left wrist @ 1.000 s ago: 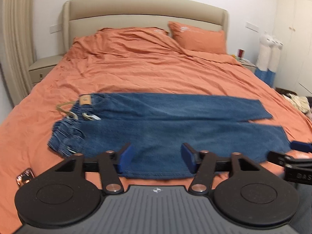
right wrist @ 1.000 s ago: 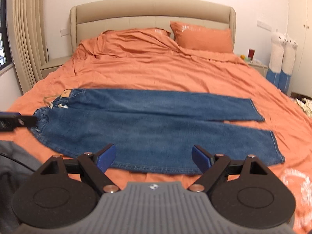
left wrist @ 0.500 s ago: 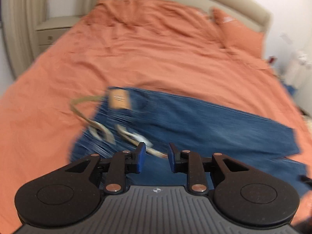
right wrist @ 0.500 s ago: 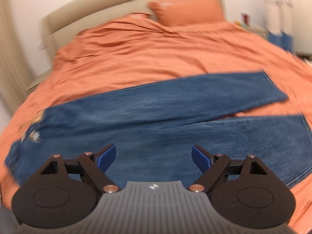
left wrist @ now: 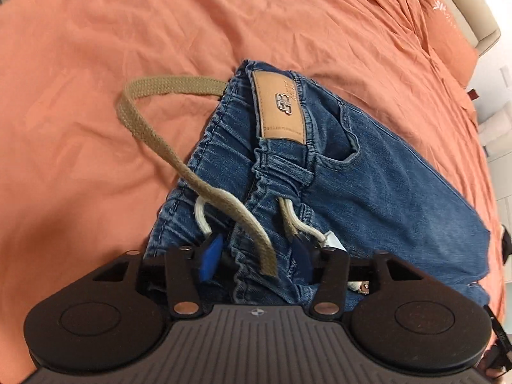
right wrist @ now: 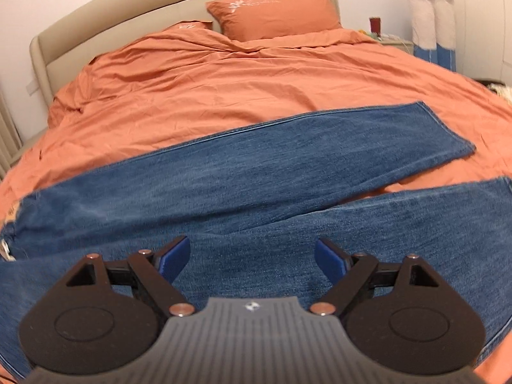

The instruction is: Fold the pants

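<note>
Blue jeans point(right wrist: 256, 172) lie flat across the orange bed, waist to the left, the two legs point(right wrist: 416, 224) running right. In the left wrist view the bunched waistband point(left wrist: 278, 172) shows a tan leather patch point(left wrist: 278, 108), a tan woven belt point(left wrist: 153, 140) and white drawstrings point(left wrist: 201, 220). My left gripper point(left wrist: 256, 256) points steeply down at the waistband; its jaws are opening, with gathered denim and the belt's end between them, and the pads do not press. My right gripper point(right wrist: 252, 256) hovers open and wide just above the thigh area, holding nothing.
The orange duvet point(left wrist: 96, 64) covers the whole bed. Two orange pillows point(right wrist: 275, 12) lean on the beige headboard point(right wrist: 128, 9). At the far right stand a white-and-blue plush toy point(right wrist: 428, 16) and a nightstand with a red can point(right wrist: 374, 24).
My left gripper swung left and down onto the waistband, narrowing midway and widening again. My right gripper dropped closer to the jeans and stayed open.
</note>
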Tool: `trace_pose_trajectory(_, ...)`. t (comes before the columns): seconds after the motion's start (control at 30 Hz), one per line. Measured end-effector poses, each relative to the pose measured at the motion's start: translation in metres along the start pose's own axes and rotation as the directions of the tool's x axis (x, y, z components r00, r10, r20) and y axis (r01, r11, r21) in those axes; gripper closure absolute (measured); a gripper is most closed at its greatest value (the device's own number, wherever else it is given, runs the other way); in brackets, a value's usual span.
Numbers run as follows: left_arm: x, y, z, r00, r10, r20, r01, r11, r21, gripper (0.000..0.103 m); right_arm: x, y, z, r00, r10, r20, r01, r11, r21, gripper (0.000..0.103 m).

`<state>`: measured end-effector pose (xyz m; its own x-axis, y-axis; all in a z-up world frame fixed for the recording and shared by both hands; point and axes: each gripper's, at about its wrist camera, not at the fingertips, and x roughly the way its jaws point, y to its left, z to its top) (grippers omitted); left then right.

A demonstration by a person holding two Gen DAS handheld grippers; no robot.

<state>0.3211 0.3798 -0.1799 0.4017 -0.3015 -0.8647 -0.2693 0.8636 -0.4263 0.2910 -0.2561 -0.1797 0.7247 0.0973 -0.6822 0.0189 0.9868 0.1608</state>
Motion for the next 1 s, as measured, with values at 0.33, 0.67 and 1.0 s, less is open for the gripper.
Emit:
trace_pose_trajectory(0.33,0.002,-0.002,-0.015,0.967,-0.253,0.037,0.256,0.964,-0.071,0.084,0.001,-0.013,-0.006,0.995,-0.096,-0.012,0.097,0.990,0.098,0.022)
trace_pose_trajectory(0.67,-0.083,-0.068,-0.031,0.932,0.099,0.350,-0.142,0.985,0.099,0.095,-0.026,-0.015,-0.003,0.991,-0.132,0.026,0.129,0.988,0.086,0.022)
trace_pose_trajectory(1.0,0.002,-0.036,-0.030,0.913,0.374,0.162,-0.393,0.913,0.107,0.091,-0.067,-0.053,0.018,0.984,-0.168,-0.064,0.173,0.982,0.082,0.022)
